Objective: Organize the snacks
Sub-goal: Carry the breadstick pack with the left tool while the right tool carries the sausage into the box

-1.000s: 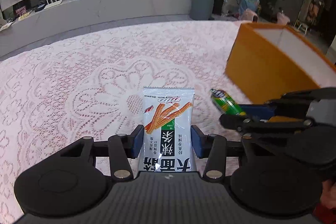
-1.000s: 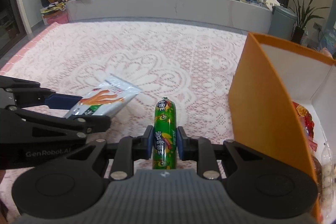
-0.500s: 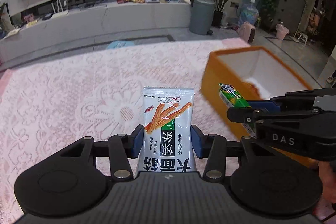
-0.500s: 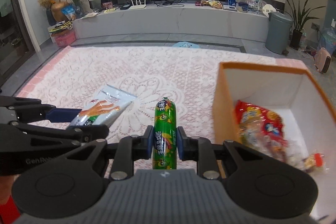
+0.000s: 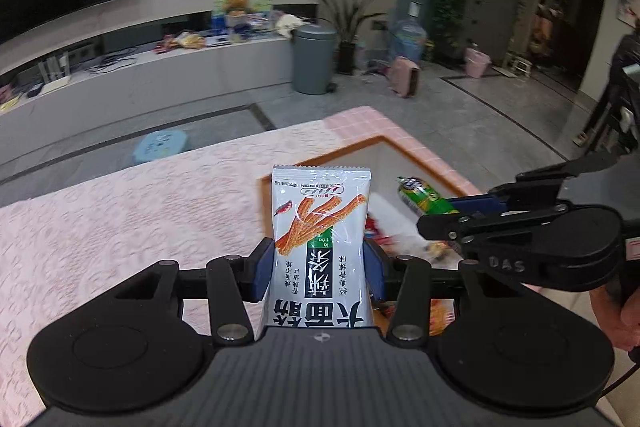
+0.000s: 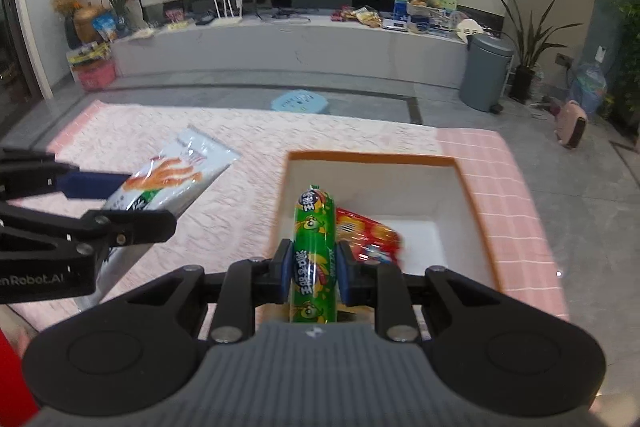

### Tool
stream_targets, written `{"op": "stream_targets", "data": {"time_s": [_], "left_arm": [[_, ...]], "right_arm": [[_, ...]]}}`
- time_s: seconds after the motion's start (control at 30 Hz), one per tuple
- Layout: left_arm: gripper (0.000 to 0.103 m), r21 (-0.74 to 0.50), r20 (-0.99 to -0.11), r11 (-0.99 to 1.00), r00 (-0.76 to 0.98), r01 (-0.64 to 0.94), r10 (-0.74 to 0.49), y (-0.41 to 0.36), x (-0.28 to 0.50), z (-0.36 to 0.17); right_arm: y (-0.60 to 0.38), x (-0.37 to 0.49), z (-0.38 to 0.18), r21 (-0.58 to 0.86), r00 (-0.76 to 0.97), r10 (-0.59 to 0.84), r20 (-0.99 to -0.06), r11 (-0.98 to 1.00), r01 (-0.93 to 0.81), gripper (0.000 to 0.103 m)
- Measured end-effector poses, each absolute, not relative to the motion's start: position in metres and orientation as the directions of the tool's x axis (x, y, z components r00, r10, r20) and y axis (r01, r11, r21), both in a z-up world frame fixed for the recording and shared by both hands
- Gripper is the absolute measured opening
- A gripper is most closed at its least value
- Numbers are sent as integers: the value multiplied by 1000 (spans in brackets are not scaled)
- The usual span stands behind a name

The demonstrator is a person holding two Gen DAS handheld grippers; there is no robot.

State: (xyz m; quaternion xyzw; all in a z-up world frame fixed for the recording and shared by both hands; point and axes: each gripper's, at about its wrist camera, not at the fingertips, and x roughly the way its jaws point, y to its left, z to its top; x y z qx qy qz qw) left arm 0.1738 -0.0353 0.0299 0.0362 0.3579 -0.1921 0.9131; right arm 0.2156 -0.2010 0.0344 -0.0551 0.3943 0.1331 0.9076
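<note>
Left wrist view: left gripper [image 5: 320, 267], fingers clamped on a white spicy-strip packet [image 5: 320, 227] at mid-width, packet upright between the blue pads and carried above the near rim of the orange box [image 5: 344, 147]; box stands on a pink lace-covered tabletop [image 5: 140, 207]. Right gripper [image 5: 460, 207] enters from the right, holding a green sausage stick [image 5: 424, 195] over the box's white interior. Red wrappers partly visible inside, blurred. Right wrist view: right gripper [image 6: 314, 269], fingers nearly closed, pinching the green sausage stick [image 6: 314, 251] on both sides, stick pointing forward over the box opening [image 6: 472, 195]; a red snack pack [image 6: 368, 235] already lies on the box floor. Left gripper [image 6: 100, 187] at left with the packet [image 6: 176, 175], above the cloth beside the box. Progress, as judged: some snacks boxed; these two items lifted but not yet released; no other loose snacks visible on the cloth.
</note>
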Motion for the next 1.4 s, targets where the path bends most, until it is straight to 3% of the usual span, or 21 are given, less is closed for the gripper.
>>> {"op": "stream_targets", "data": {"time_s": [0.37,0.87,1.4], "left_arm": [[53,-11,-714,895,624,446,-319,-104,219,-5],[53,23,-803,851,517,525,-297,-136,258,-62],[54,80,-835,803,480,591,-270,-155,260,-91]], "right_arm": [[-248,243,2,-91,583,111,-805,948,-306,20],[-251,286,-54,-127,491,76,-868,921,-367,20],[-250,297,-82,-190,428,17,-904,880,-435,21]]}}
